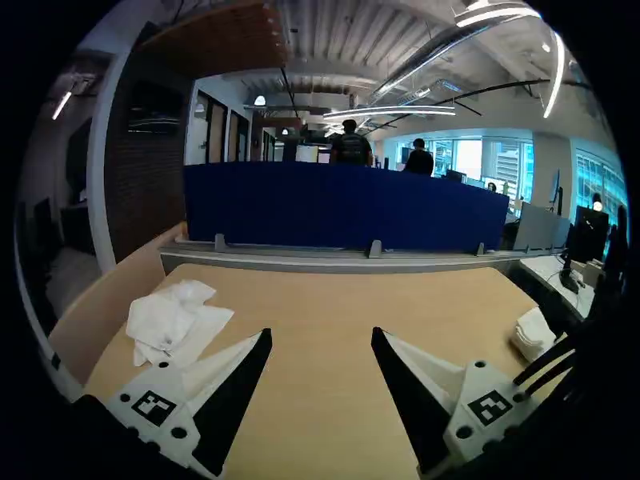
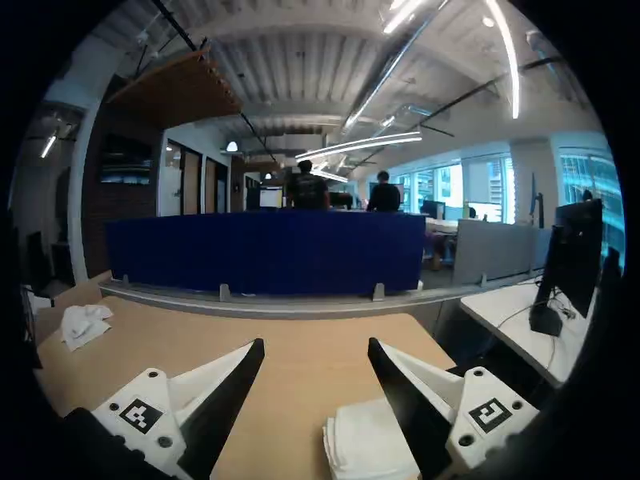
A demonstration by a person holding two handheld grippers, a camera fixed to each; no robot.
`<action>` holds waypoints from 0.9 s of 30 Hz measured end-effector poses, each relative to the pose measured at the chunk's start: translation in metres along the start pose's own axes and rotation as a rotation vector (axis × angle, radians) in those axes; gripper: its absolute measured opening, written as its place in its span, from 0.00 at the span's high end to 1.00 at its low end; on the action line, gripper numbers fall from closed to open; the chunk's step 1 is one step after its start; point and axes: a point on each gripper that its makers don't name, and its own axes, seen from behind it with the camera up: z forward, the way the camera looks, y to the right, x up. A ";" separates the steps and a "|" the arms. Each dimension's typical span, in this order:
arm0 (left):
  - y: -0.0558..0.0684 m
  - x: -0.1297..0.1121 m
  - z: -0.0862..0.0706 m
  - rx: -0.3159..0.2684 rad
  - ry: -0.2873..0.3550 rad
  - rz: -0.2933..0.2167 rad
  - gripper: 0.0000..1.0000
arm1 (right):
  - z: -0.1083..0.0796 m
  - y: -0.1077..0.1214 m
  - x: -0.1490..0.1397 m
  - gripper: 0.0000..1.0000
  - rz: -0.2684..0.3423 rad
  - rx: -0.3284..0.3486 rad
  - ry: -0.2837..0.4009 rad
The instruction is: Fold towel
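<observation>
Left gripper view: crumpled towel (image 1: 172, 320) near table (image 1: 344, 296) left edge; left gripper (image 1: 320, 332) spread apart, empty; right gripper (image 2: 315, 342) likewise; risk (bunched cloth): pinching a stray layer, dragging it off the edge.

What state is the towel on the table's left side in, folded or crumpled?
Crumpled: the towel lies in a loose, wrinkled heap on the table.

I see my right gripper (image 2: 315, 344) spread wide over the wooden table (image 2: 304, 412), folded towels (image 2: 364, 440) by its right finger, a crumpled towel (image 2: 84, 322) far left.
</observation>
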 end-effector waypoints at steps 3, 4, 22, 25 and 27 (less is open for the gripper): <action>-0.008 0.008 0.003 0.021 0.030 -0.002 0.08 | 0.000 -0.015 0.006 0.00 0.008 0.010 0.019; -0.010 0.012 0.004 0.024 0.043 -0.003 0.08 | 0.000 -0.020 0.008 0.00 0.011 0.016 0.026; -0.009 0.038 0.009 0.001 0.183 0.028 0.08 | 0.000 -0.082 0.037 0.00 0.005 0.042 0.084; -0.009 0.040 0.011 -0.006 0.207 0.026 0.08 | 0.000 -0.086 0.035 0.00 -0.005 0.041 0.086; -0.009 0.038 0.013 -0.008 0.220 0.022 0.08 | 0.000 -0.088 0.033 0.00 -0.013 0.042 0.087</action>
